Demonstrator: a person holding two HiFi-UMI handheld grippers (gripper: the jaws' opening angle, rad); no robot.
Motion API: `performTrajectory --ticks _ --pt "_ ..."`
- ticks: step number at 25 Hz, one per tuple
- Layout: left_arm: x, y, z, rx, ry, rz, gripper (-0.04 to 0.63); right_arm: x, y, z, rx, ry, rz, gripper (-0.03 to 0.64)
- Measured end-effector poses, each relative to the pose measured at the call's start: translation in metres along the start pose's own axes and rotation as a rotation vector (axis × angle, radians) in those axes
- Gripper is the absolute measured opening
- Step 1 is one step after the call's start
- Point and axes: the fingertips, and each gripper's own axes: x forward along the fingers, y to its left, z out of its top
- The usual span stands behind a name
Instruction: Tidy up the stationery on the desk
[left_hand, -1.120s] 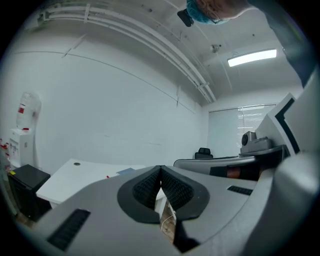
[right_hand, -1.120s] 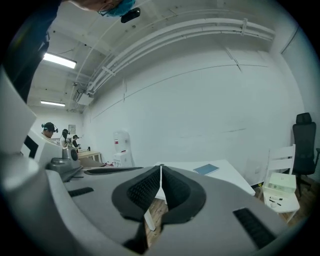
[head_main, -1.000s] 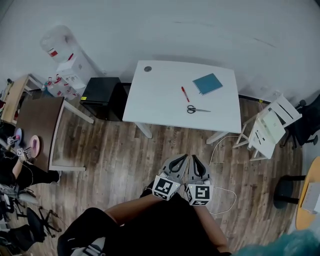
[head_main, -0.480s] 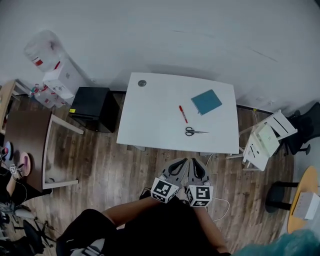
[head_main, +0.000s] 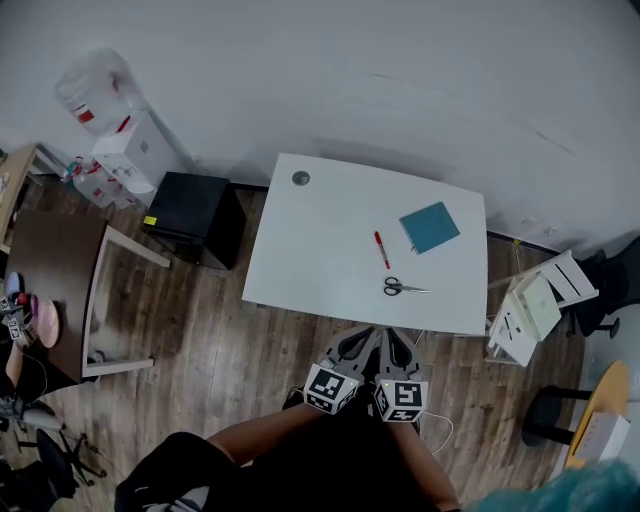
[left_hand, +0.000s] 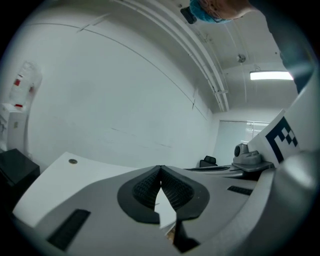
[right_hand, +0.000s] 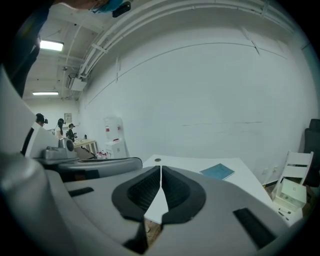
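Scissors (head_main: 403, 288), pen (head_main: 381, 250) and notebook (head_main: 430, 227) lie untouched on the mid-frame worktop (head_main: 310, 250). The left hand-held gripper (head_main: 358, 338) and right hand-held gripper (head_main: 397, 340), both closed and empty at lower centre, probably need to approach and open.

No word or number is readable. The white marker cubes (head_main: 331, 388) bear only black square patterns. The red label (head_main: 86, 115) on the clear water bottle (head_main: 97, 82) is too small.
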Motion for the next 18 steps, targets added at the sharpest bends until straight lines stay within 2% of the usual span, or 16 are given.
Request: performTrajectory --ticks 4,9,18 --pt "0.009 0.009 0.006 0.012 0.009 0.02 0.014 0.014 0.002 0.003 0.011 0.0 0.031 0.034" --pt "0.026 0.026 0.013 0.043 0.018 0.056 0.014 0.036 -0.005 0.019 -0.065 -0.038 0.05 0.034" --pt "0.113 0.039 0.02 0.092 0.068 0.042 0.014 0.086 -0.082 0.046 -0.006 -0.079 0.03 0.035"
